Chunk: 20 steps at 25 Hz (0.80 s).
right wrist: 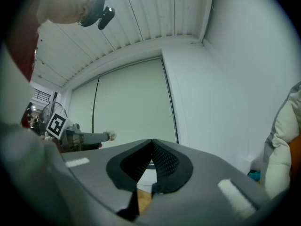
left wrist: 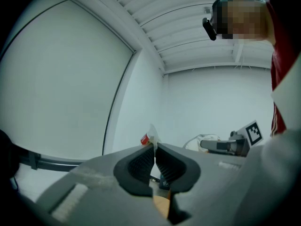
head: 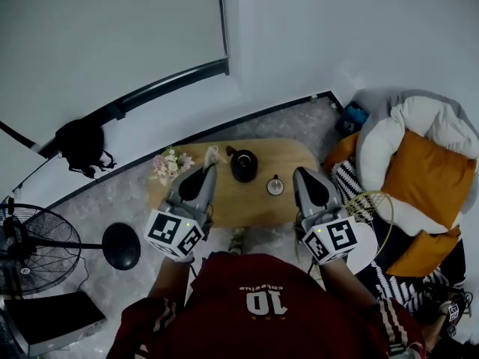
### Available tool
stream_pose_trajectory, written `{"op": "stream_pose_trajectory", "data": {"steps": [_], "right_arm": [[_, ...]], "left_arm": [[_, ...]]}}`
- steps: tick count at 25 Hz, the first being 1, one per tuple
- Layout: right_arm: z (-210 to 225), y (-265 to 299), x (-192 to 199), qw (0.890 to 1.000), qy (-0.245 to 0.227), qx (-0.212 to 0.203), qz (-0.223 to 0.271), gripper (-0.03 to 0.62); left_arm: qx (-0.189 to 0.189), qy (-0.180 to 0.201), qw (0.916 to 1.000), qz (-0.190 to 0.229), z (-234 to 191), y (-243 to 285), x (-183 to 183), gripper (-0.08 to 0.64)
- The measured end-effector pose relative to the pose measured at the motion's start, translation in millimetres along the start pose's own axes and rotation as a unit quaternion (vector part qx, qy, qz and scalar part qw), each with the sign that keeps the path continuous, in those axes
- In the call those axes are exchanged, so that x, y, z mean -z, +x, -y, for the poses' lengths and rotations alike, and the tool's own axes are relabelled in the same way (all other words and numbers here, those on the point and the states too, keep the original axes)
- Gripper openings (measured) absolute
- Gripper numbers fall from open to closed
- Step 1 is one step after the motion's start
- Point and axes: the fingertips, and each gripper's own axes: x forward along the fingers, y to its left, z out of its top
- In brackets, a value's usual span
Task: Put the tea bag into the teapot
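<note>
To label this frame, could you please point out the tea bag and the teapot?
tea bag (left wrist: 152,133), left gripper view, on its white paper top.
teapot (head: 244,165), head view, on the middle of its dark body.

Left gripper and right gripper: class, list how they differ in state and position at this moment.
The left gripper pinches the tea bag in its jaws; the right gripper has its jaws shut on nothing. In the head view, the left gripper sits left of the teapot, the right gripper right of it. Both have their jaws together.
</note>
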Motion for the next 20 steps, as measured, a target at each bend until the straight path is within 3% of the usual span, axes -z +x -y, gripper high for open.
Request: {"op": "stream_pose_trajectory", "data": {"steps": [12,20], "right_arm": [[-1,2,3,1.000,0.004,0.006,-0.003,-0.011],[-2,10,13,1.000,0.007,0.011,-0.015,-0.011]], "left_arm": [[0.001,0.019,0.9996,-0.023,-7,4,12,0.011],[0.010,0.068,0.9964,-0.050,-18,17,23,0.011]]}}
